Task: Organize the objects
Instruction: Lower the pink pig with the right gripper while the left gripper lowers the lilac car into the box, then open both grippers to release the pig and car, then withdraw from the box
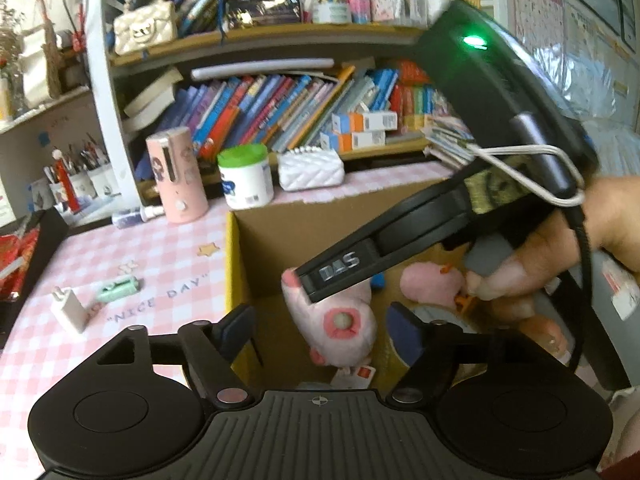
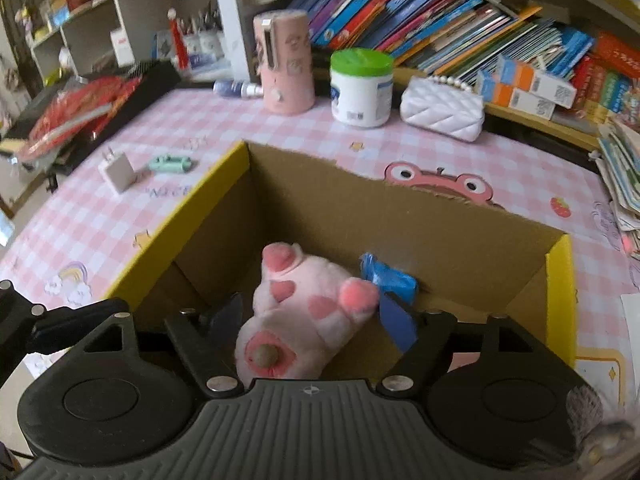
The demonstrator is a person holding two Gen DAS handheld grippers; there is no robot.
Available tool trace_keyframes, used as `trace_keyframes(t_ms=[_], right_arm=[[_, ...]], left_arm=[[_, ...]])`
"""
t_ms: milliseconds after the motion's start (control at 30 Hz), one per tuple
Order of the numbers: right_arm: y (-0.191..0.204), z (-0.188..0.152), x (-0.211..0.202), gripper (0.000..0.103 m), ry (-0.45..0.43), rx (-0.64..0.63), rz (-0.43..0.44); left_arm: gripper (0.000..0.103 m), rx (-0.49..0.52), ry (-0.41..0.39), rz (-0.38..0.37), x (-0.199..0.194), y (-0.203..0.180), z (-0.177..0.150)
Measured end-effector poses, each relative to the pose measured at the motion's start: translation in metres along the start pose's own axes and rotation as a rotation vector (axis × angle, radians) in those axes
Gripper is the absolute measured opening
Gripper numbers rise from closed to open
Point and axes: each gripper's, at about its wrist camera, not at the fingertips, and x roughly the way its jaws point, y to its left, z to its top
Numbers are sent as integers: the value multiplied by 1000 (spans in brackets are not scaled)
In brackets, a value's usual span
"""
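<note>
A pink plush toy (image 2: 304, 308) with darker pink spots lies inside an open cardboard box (image 2: 224, 168) with yellow rims, on the pink checked tablecloth. My right gripper (image 2: 312, 320) hangs over the box, open; the toy lies between its blue-padded fingers without being pressed. In the left wrist view the same toy (image 1: 336, 320) sits between the wide-apart fingers of my left gripper (image 1: 320, 330), also open. A hand holds the right gripper, and one of its fingers (image 1: 344, 270) reaches down over the toy. A crumpled blue item (image 2: 388, 280) lies against the box's far wall.
On the cloth left of the box lie a white charger plug (image 2: 118, 172) and a mint green item (image 2: 172, 163). Behind stand a pink cylinder (image 2: 286, 60), a green-lidded white jar (image 2: 362, 88) and a white quilted purse (image 2: 442, 112), before bookshelves. A black tray (image 2: 156, 76) sits far left.
</note>
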Motion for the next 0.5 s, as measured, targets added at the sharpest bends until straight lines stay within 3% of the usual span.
trace_keyframes(t_ms=[67, 300, 500], right_arm=[[-2, -3, -11, 75, -44, 30, -25], [-4, -25, -59, 75, -201, 100, -161], [-5, -49, -91, 75, -253, 183, -251]], left_arm=[[85, -13, -24, 15, -9, 3, 0], [86, -60, -74, 33, -34, 19, -3], [86, -78, -85, 26, -52, 30, -13]])
